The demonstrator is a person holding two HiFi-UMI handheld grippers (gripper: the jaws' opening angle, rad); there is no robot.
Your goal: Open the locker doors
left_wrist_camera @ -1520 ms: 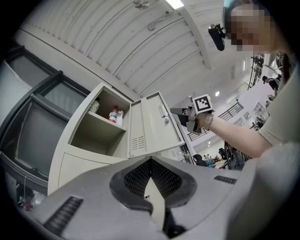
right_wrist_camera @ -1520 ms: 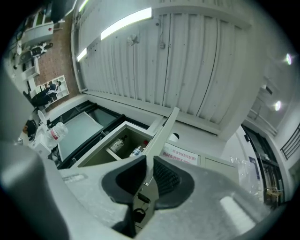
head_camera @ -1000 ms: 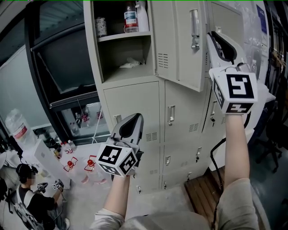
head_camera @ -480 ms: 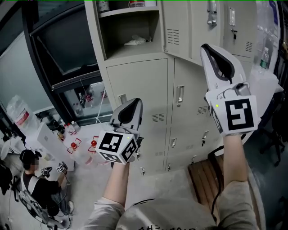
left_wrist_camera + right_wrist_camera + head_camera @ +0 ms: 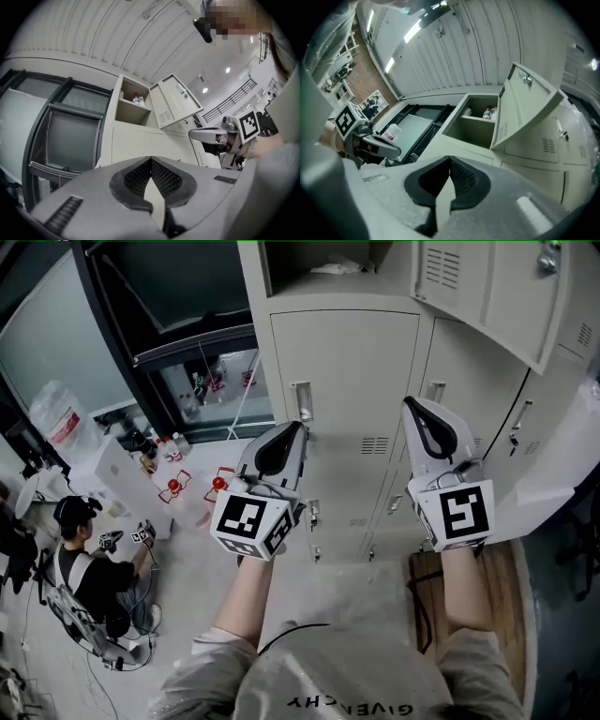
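Beige locker wall [image 5: 347, 371], upper door [image 5: 487, 282] open; left hand-held gripper [image 5: 298, 426], right hand-held gripper [image 5: 409, 402] closed.

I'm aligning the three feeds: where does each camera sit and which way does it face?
Head view: on the head, steeply down at closed locker doors; shows forearms, left hand-held gripper, right hand-held gripper.
Left gripper view: on that gripper, up along shut jaws; the right one shows.
Right gripper view: likewise; the left one shows.
Both share the open door.

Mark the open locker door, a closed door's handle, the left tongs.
open locker door [image 5: 502, 292], head view, middle of its panel
handle [image 5: 302, 400], head view, its middle
left tongs [image 5: 299, 425], head view, between the tips
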